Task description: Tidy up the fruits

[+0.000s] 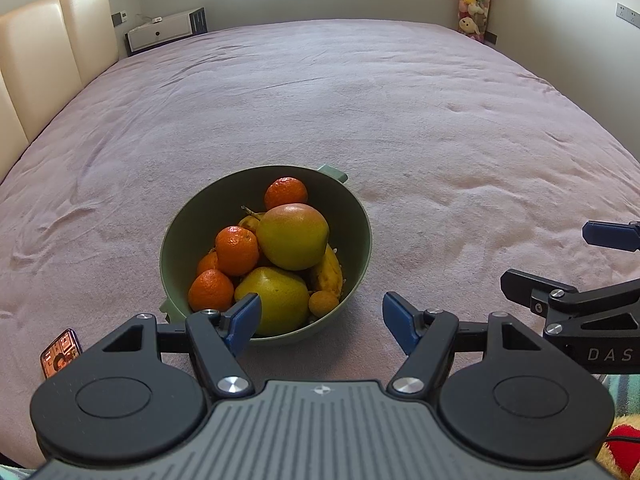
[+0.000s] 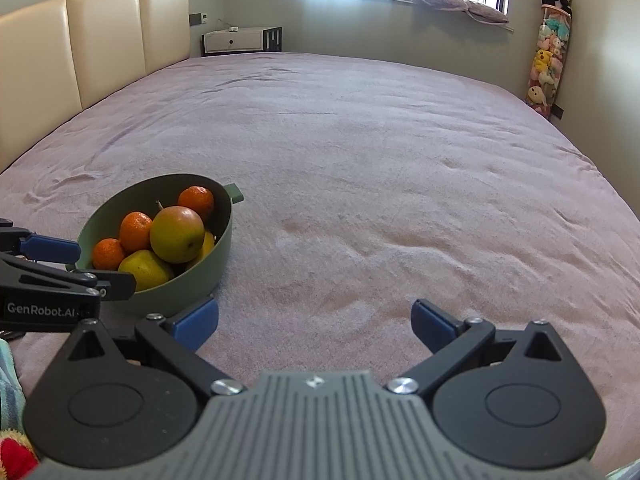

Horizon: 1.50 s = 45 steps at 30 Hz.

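Note:
A green bowl [image 1: 176, 240] sits on the pink bedspread, full of fruit: several mandarins [image 1: 237, 250], a red-green mango [image 1: 293, 236], a yellow-green pear [image 1: 277, 298], a banana [image 1: 329, 272]. My left gripper [image 1: 320, 322] is open and empty, just in front of the bowl, its left pad over the near rim. My right gripper [image 2: 314, 322] is open and empty, to the right of the bowl [image 2: 218, 248], over bare bedspread. Each gripper shows at the edge of the other's view.
A phone [image 1: 60, 354] lies on the bed left of my left gripper. A cream headboard [image 2: 100, 40] stands at the left, a white nightstand [image 2: 240, 40] at the back, a column of plush toys [image 2: 548, 68] in the far right corner.

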Each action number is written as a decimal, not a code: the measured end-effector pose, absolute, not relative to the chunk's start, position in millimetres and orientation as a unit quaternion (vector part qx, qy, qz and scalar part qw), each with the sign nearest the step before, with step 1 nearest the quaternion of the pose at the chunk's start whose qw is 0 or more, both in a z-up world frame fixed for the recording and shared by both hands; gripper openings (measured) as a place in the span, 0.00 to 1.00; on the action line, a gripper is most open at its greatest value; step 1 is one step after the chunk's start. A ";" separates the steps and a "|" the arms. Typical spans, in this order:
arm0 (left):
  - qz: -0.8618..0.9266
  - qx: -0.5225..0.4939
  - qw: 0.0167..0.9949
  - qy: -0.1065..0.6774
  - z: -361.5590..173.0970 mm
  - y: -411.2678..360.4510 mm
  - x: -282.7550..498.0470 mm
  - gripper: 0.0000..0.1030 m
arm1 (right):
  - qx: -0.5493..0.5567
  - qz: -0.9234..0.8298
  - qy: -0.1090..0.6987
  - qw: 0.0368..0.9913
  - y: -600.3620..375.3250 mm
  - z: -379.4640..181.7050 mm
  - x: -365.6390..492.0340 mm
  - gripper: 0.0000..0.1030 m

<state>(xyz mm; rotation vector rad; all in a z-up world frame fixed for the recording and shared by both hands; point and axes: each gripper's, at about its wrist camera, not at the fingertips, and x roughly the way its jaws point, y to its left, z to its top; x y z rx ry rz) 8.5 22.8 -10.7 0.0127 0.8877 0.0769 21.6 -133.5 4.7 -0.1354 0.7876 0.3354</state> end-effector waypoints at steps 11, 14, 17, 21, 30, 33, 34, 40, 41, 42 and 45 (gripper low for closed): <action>0.037 0.006 0.903 0.429 -9.5 22.4 8.6 0.79 | -0.059 0.161 0.385 0.907 -133.7 2.5 22.7 0.96; 0.036 0.007 0.902 0.430 -9.6 22.5 8.7 0.79 | -0.057 0.161 0.385 0.907 -134.5 2.1 22.9 0.96; 0.035 0.007 0.902 0.430 -8.6 22.2 8.7 0.79 | -0.056 0.161 0.387 0.906 -134.6 1.6 22.9 0.96; 0.036 0.007 0.902 0.430 -8.8 22.0 8.7 0.79 | -0.056 0.161 0.387 0.906 -134.9 1.9 22.9 0.96; 0.036 0.007 0.902 0.429 -8.3 22.0 8.6 0.79 | -0.056 0.161 0.387 0.906 -135.3 1.8 23.1 0.96; 0.036 0.007 0.903 0.429 -8.2 22.1 8.6 0.79 | -0.056 0.161 0.388 0.906 -134.9 2.5 22.8 0.96; 0.036 0.007 0.903 0.429 -8.5 22.3 8.7 0.79 | -0.056 0.160 0.388 0.906 -134.9 2.5 22.8 0.96; 0.035 0.007 0.903 0.429 -8.2 22.4 8.6 0.79 | -0.055 0.159 0.388 0.906 -134.6 2.6 22.8 0.96; 0.035 0.007 0.903 0.429 -8.1 22.3 8.5 0.79 | -0.055 0.159 0.387 0.906 -134.6 2.6 22.7 0.96; 0.035 0.007 0.902 0.429 -8.1 22.3 8.5 0.79 | -0.055 0.160 0.387 0.906 -134.6 2.5 22.8 0.96; 0.035 0.007 0.902 0.429 -8.1 22.3 8.5 0.79 | -0.055 0.159 0.388 0.906 -134.8 2.5 22.8 0.96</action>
